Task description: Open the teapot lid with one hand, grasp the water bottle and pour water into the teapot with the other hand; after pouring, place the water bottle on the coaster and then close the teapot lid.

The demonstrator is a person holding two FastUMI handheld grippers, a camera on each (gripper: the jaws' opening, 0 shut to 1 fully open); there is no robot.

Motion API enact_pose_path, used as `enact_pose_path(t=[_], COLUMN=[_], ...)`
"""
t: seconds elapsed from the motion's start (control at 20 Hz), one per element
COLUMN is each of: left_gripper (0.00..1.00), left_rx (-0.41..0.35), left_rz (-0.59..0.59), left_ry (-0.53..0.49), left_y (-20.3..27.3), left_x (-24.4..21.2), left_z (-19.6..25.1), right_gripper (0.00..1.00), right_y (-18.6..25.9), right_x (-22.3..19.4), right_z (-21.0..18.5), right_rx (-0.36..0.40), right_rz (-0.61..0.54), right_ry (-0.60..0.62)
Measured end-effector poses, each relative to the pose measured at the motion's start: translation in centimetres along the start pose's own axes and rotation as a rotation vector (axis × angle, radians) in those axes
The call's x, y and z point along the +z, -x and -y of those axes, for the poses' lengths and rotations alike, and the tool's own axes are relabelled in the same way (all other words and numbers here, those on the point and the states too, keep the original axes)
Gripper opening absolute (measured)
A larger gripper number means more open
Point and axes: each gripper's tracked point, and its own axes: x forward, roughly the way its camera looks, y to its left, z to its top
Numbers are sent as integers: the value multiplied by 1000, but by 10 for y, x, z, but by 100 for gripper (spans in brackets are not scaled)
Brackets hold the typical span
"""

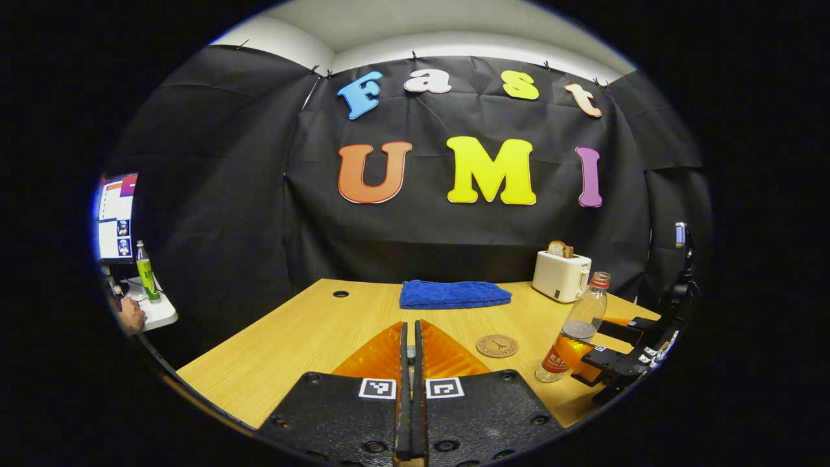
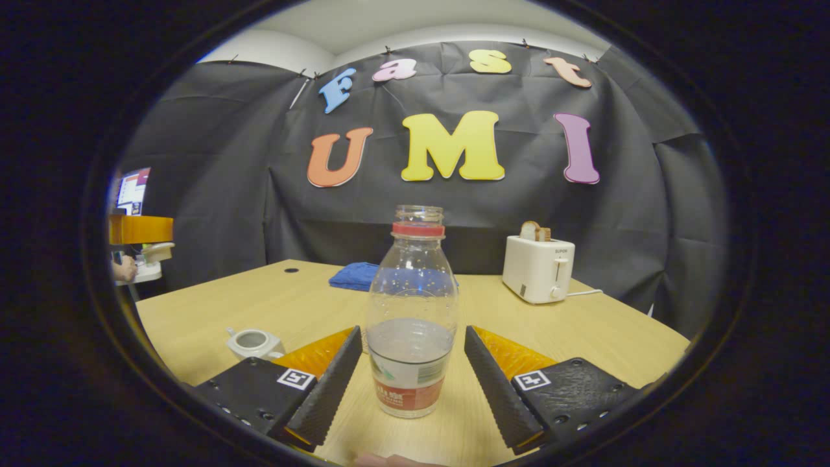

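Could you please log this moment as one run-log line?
phase: bottle grasp approach | left gripper: shut | right gripper: open, straddling bottle | bottle: upright, uncapped | teapot: lid off

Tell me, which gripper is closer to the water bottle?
Right. The right gripper has its open fingers on both sides of the water bottle, not touching. The left gripper is farther off, left of it.

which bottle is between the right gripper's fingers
The clear uncapped water bottle on the table; the green bottle stands off on a side shelf.
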Motion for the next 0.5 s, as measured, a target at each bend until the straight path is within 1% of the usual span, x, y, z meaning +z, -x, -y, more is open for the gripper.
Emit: enact_pose_path(t=[0.15,0.25,0.35,0.4,0.45,0.5], left_gripper=[3,3,3,3,3,3], left_rx=[-6,-10,-12,-11,-9,-7], left_rz=[-3,-10,-22,-26,-28,-29], left_ry=[-2,0,0,-3,-6,-10], left_y=[0,-1,-2,-3,-2,-2], left_x=[1,-2,-5,-6,-6,-6], left_z=[-2,-3,-4,-5,-5,-7], right_gripper=[98,96,89,80,77,77], right_y=[-11,-14,-13,-12,-11,-10], right_x=[-9,-11,-7,-7,-8,-7], right_z=[-7,-7,-3,-2,-1,-1], right_rx=[-1,-6,-26,-31,-30,-26], right_rz=[-33,-43,-25,-27,-32,-37], right_ry=[-17,-20,-23,-23,-20,-13])
